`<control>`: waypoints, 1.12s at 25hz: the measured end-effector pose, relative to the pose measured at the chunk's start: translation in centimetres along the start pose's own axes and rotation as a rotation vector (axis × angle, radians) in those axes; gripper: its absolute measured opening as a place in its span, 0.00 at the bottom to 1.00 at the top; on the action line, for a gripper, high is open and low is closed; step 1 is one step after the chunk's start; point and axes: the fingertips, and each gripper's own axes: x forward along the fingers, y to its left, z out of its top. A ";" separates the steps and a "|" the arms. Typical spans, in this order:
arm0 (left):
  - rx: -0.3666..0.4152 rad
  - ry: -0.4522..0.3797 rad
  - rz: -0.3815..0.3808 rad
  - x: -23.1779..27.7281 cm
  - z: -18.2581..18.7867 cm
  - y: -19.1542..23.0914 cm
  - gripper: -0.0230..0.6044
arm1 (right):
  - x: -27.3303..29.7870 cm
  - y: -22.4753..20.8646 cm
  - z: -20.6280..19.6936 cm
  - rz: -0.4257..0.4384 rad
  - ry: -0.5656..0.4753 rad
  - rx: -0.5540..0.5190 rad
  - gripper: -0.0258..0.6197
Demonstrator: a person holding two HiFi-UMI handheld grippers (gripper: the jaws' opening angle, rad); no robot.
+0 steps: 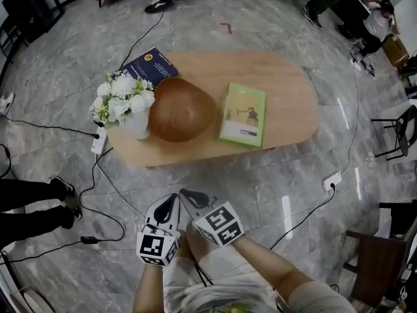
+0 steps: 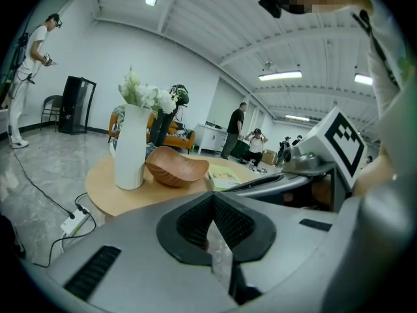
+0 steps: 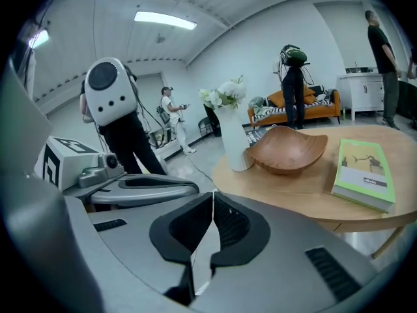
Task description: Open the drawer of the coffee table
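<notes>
The oval wooden coffee table stands ahead of me on the marble floor; its drawer does not show plainly in any view. On it are a white vase of flowers, a wooden bowl, a green book and a blue book. My left gripper and right gripper hang side by side short of the table's near edge, apart from it. Both are shut with nothing held. The left gripper faces the vase. The right gripper looks at the table edge.
Black cables trail over the floor, with a power strip at the right and another by the table's left end. A person's legs lie at the left. Chairs stand at the right. People stand further back.
</notes>
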 end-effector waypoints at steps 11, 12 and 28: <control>0.024 -0.103 0.030 4.7 -5.9 4.9 0.05 | 6.5 -3.6 -4.7 0.023 -0.033 -0.143 0.07; 0.035 -0.111 0.028 5.3 -6.5 5.2 0.05 | 7.1 -4.2 -5.1 0.016 -0.034 -0.145 0.07; 0.081 -0.229 0.016 9.8 -11.9 9.1 0.05 | 13.2 -8.5 -8.2 0.021 -0.099 -0.177 0.07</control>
